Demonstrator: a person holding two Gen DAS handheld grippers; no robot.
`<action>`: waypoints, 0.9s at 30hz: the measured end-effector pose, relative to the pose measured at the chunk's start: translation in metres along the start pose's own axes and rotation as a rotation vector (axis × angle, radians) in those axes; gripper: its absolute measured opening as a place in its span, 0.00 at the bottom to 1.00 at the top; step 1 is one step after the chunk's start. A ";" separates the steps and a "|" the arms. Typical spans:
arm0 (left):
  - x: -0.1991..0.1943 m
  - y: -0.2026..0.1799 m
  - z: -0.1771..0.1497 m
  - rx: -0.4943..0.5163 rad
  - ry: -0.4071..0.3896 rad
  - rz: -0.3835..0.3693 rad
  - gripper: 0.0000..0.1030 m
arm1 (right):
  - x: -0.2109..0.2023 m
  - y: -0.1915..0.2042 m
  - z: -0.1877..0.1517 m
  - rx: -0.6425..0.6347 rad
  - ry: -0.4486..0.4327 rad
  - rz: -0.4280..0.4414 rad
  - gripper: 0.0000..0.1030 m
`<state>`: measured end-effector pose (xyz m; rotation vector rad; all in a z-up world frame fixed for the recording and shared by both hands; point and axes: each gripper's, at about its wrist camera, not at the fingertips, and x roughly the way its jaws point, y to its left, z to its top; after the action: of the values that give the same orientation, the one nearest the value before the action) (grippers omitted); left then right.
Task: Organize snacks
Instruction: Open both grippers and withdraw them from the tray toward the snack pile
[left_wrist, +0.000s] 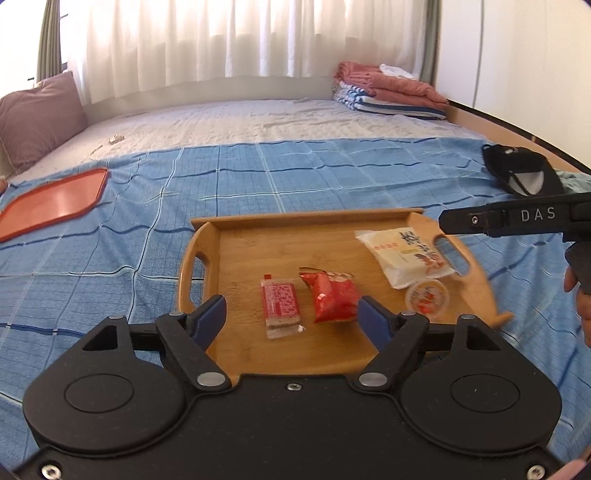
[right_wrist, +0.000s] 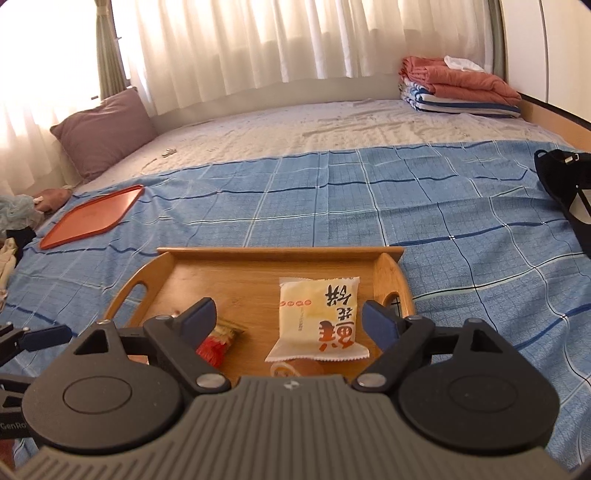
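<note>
Both grippers hovering over wooden tray (left_wrist: 229, 354) on bed (left_wrist: 332, 177), jaws apart, holding nothing.
4 snacks lying in tray: left gripper (left_wrist: 291, 314) facing red packet (left_wrist: 334, 301); right gripper (right_wrist: 288, 319) facing white packet (right_wrist: 319, 319).

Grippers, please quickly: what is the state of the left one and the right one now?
Left gripper: open, holding nothing, above the wooden tray.
Right gripper: open, holding nothing, above the white snack packet.
</note>
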<state>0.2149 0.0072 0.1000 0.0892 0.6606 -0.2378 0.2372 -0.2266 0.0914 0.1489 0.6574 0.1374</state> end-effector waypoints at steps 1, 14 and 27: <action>-0.007 -0.002 -0.001 0.007 -0.002 -0.003 0.75 | -0.007 0.001 -0.003 -0.006 -0.003 0.008 0.89; -0.085 -0.026 -0.026 0.036 -0.047 -0.053 0.78 | -0.103 0.018 -0.045 -0.174 -0.098 0.083 0.92; -0.143 -0.056 -0.066 0.061 -0.109 -0.081 0.82 | -0.155 0.022 -0.102 -0.256 -0.156 0.086 0.93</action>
<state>0.0521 -0.0094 0.1360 0.1072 0.5491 -0.3388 0.0508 -0.2223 0.1085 -0.0585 0.4732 0.2884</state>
